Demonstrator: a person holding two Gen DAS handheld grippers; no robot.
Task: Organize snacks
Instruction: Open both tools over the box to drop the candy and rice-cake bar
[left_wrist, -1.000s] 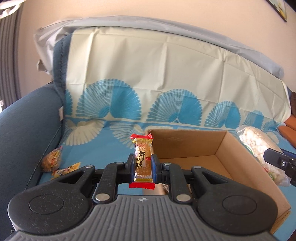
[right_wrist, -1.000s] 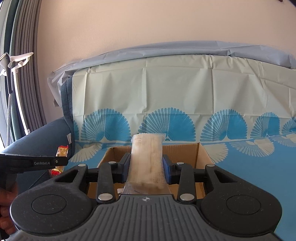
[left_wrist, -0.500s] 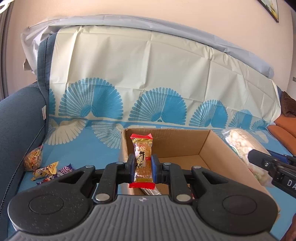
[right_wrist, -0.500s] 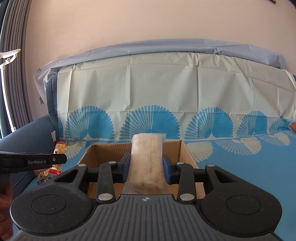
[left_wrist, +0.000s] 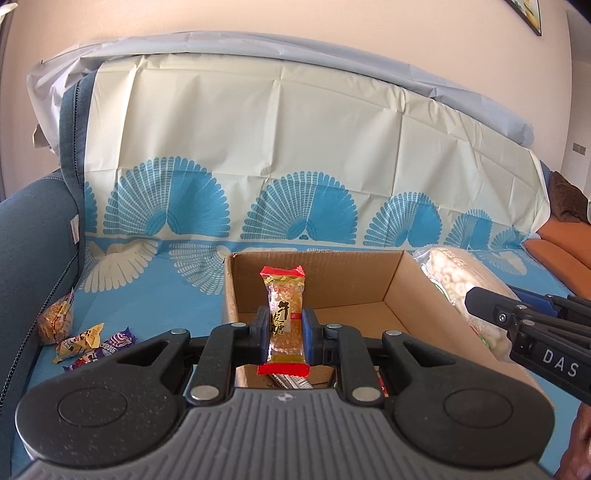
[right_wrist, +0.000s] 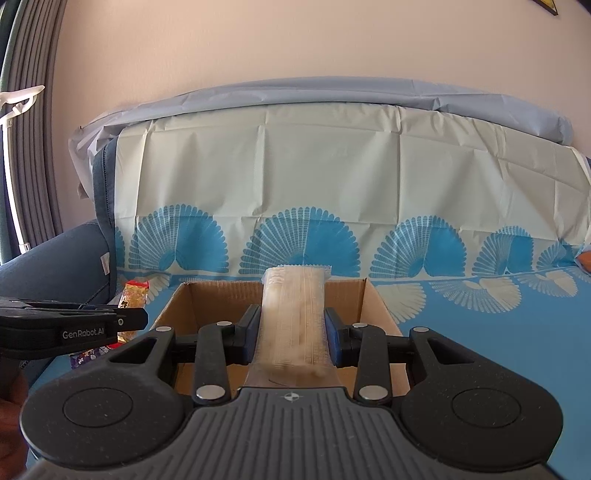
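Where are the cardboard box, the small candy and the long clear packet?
cardboard box (left_wrist: 321, 280), left wrist view, inner back wall.
small candy (left_wrist: 285, 317), left wrist view, wrapper middle.
long clear packet (right_wrist: 293, 317), right wrist view, its middle.

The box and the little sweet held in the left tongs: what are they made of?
The box looks like plain brown corrugated cardboard: matt, with a raw cut rim and folded corners. The sweet is wrapped in what seems thin clear plastic film, glossy, with crimped red ends and printed characters; the golden, nutty filling shows through.
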